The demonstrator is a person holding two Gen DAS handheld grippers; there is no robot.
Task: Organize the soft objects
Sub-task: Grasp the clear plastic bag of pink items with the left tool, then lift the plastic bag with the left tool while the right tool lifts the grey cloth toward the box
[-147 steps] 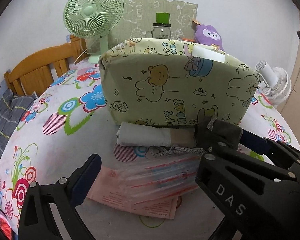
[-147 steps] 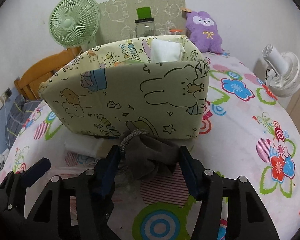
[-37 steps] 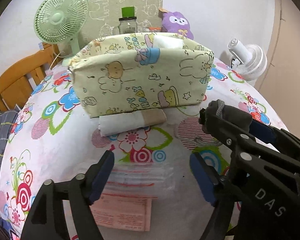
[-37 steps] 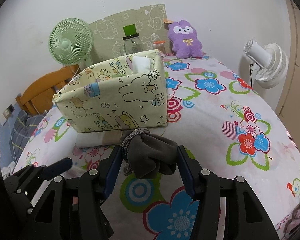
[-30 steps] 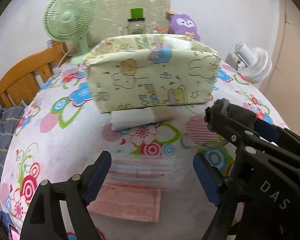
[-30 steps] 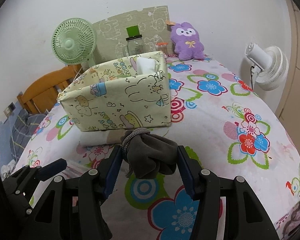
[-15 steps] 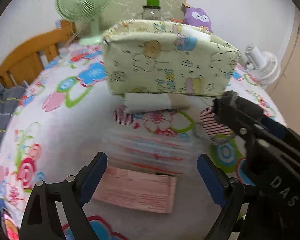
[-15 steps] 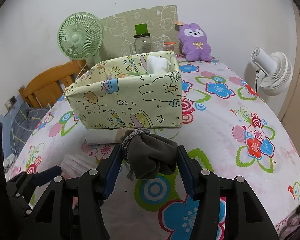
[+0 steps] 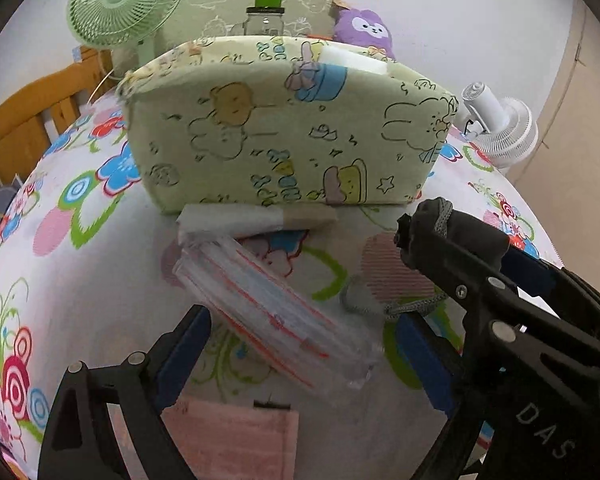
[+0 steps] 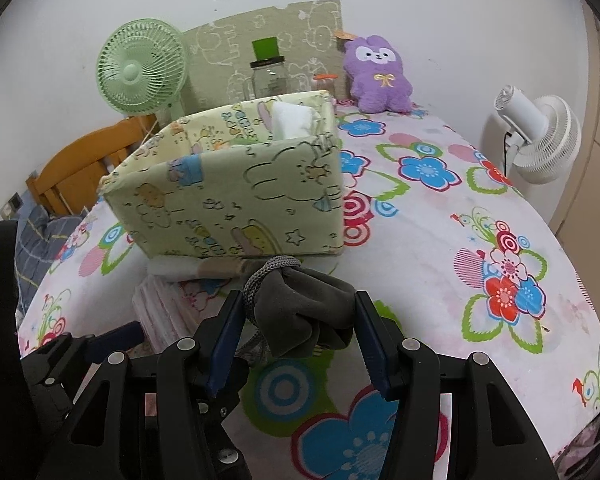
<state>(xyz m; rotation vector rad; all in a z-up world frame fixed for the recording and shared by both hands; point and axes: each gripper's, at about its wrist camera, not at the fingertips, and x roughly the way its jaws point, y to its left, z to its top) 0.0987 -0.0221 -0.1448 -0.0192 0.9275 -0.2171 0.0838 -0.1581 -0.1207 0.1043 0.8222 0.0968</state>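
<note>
My right gripper (image 10: 298, 312) is shut on a grey drawstring pouch (image 10: 300, 308) and holds it above the bedsheet, in front of the pale green cartoon-print fabric box (image 10: 236, 196). The pouch (image 9: 460, 232) shows at the right of the left wrist view, its cord (image 9: 364, 304) trailing on the sheet. My left gripper (image 9: 300, 344) is open, its fingers either side of a clear plastic packet with red stripes (image 9: 268, 308) lying diagonally. A rolled white and tan cloth (image 9: 252, 218) lies against the box's front. A white folded item (image 10: 290, 120) sits in the box.
A pink paper (image 9: 228, 436) lies under my left gripper. A green fan (image 10: 140, 74), a glass jar (image 10: 268, 76) and a purple plush (image 10: 380, 76) stand behind the box. A white fan (image 10: 540, 140) is at the right edge. A wooden headboard (image 9: 28, 120) is at left.
My left gripper has moved forward and lower over the plastic packet, which now lies diagonally between its fingers. My right gripper still holds the pouch and has shifted slightly right.
</note>
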